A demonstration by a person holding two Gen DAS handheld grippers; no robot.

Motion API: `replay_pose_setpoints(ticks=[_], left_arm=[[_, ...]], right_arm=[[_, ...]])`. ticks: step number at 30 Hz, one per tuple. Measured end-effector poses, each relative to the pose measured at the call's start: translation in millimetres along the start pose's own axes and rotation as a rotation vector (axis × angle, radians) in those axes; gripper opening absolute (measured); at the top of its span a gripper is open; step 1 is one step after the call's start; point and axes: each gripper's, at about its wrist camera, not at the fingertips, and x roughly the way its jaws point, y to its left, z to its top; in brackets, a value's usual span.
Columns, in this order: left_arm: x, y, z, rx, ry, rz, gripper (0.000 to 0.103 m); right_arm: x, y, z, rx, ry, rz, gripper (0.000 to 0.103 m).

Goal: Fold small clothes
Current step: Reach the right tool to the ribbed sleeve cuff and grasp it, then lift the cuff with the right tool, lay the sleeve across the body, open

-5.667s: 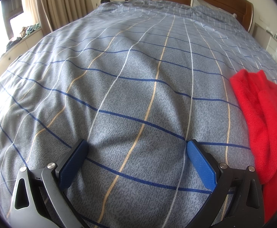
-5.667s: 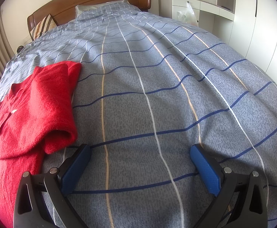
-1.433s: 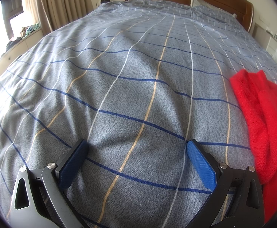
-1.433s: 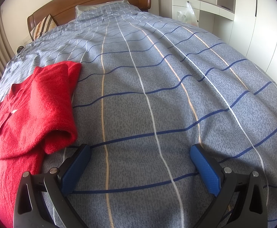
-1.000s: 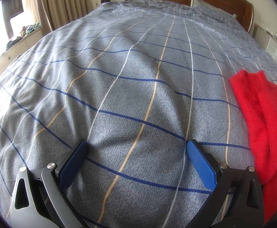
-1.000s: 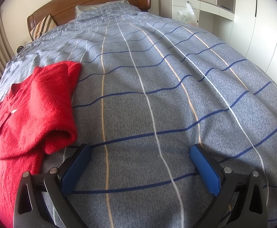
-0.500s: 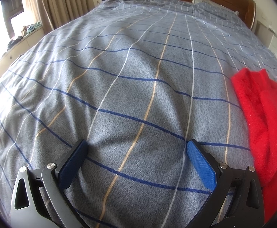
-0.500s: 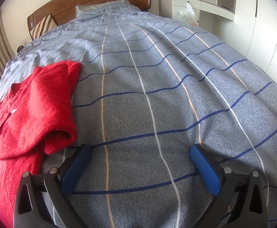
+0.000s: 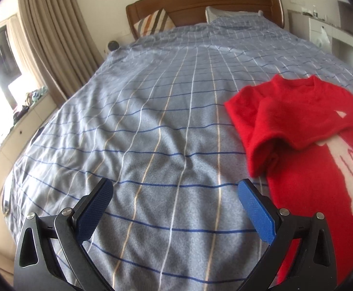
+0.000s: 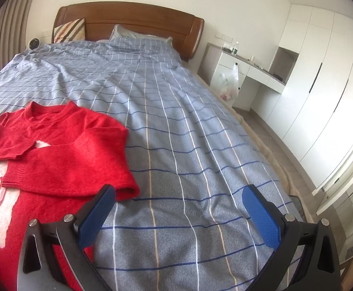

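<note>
A small red sweater (image 9: 305, 131) with a white figure on its front lies flat on the grey-blue checked bedspread (image 9: 166, 126), both sleeves folded across the chest. In the left wrist view it fills the right side; my left gripper (image 9: 175, 194) hovers open over bare bedspread just left of it, nothing between its blue pads. In the right wrist view the sweater (image 10: 55, 150) lies at the left. My right gripper (image 10: 179, 200) is open above the bed, its left finger (image 10: 96, 215) over the folded sleeve's edge.
A wooden headboard (image 10: 132, 24) with a striped cushion (image 10: 68, 34) and a pillow stands at the far end. White wardrobes and a desk (image 10: 254, 72) with a hanging plastic bag line the right side. Curtains (image 9: 52, 43) and a low window ledge are at the left.
Both grippers have risen from the bedspread and now look down the bed from higher up. The whole sweater shows now. Both stay open.
</note>
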Motion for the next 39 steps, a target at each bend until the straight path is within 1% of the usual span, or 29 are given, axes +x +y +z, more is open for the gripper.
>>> replay_pose_setpoints(ticks=[3,5,6,7,9,11,12,13,15,16,18,19,20,21,22,23,25,26,27,30,32,34,36,39], left_arm=[[-19.5,-12.1,1.7,0.014,-0.011,-0.038,0.103],[-31.5,-15.3,-0.9,0.006,-0.013,-0.06,0.103],[-37.9,-16.4,-4.3,-0.006,-0.015,-0.071,0.103],[-43.7,-15.7,-9.0,-0.024,-0.017,-0.083,0.103],[-53.5,-14.6,-21.7,-0.059,-0.015,-0.098,0.103],[-58.6,-10.9,-35.2,-0.091,-0.008,-0.09,0.103],[-59.7,-8.5,-41.5,-0.107,0.001,-0.088,0.103],[-59.6,-5.5,-47.1,-0.125,0.013,-0.089,0.103],[-57.6,1.7,-56.5,-0.169,0.045,-0.105,0.103],[-56.4,6.1,-60.1,-0.193,0.06,-0.116,0.103],[-55.6,13.2,-66.3,-0.23,0.083,-0.132,0.103],[-56.1,16.3,-68.3,-0.238,0.09,-0.135,0.103],[-57.3,18.9,-69.7,-0.239,0.091,-0.135,0.103],[-59.3,21.3,-70.4,-0.232,0.088,-0.129,0.103],[-61.8,23.4,-70.7,-0.219,0.082,-0.12,0.103],[-65.0,25.9,-71.3,-0.205,0.073,-0.11,0.103],[-69.0,31.0,-70.9,-0.184,0.06,-0.099,0.103],[-69.7,33.1,-70.2,-0.178,0.059,-0.099,0.103],[-69.8,34.4,-68.5,-0.174,0.058,-0.104,0.103],[-69.6,32.0,-57.3,-0.161,0.055,-0.137,0.103],[-71.7,23.2,-43.8,-0.135,0.038,-0.159,0.103],[-74.3,8.0,-27.4,-0.094,0.015,-0.186,0.103],[-74.8,-11.8,-9.3,-0.044,0.002,-0.216,0.103],[-74.6,-46.5,17.0,0.042,-0.01,-0.265,0.103]], right_arm=[[-8.4,10.0,6.4,-0.028,-0.002,0.021,0.103],[-9.8,17.0,7.7,-0.033,0.012,0.067,0.103],[-11.6,21.4,7.7,-0.033,0.023,0.114,0.103],[-12.3,26.0,8.8,-0.033,0.035,0.18,0.103],[-15.7,43.5,9.4,-0.056,0.07,0.334,0.103],[-18.2,71.8,11.1,-0.12,0.109,0.495,0.102],[-18.7,88.2,12.2,-0.162,0.122,0.562,0.102],[-19.0,105.9,13.3,-0.212,0.126,0.605,0.102],[-15.7,144.6,13.4,-0.321,0.125,0.632,0.1],[-10.6,163.3,13.6,-0.366,0.13,0.633,0.096],[6.6,196.9,12.3,-0.429,0.178,0.637,0.09],[18.6,209.2,12.0,-0.448,0.204,0.625,0.08],[31.4,217.8,10.5,-0.455,0.234,0.619,0.062],[42.3,220.5,10.9,-0.446,0.265,0.628,0.052],[48.1,215.3,15.1,-0.411,0.27,0.633,0.025],[49.8,202.2,21.4,-0.36,0.26,0.622,0.007],[47.9,159.5,37.3,-0.218,0.235,0.641,0.007],[46.2,134.9,44.2,-0.159,0.218,0.638,0.007],[45.1,107.4,50.7,-0.113,0.197,0.611,0.007],[49.6,7.0,58.6,0.054,0.159,0.503,0.007],[54.8,-64.4,54.9,0.171,0.142,0.398,0.007],[61.6,-126.5,45.1,0.25,0.137,0.281,0.007],[68.6,-170.3,32.9,0.307,0.158,0.213,0.007],[79.9,-205.2,15.6,0.333,0.182,0.137,0.007]])
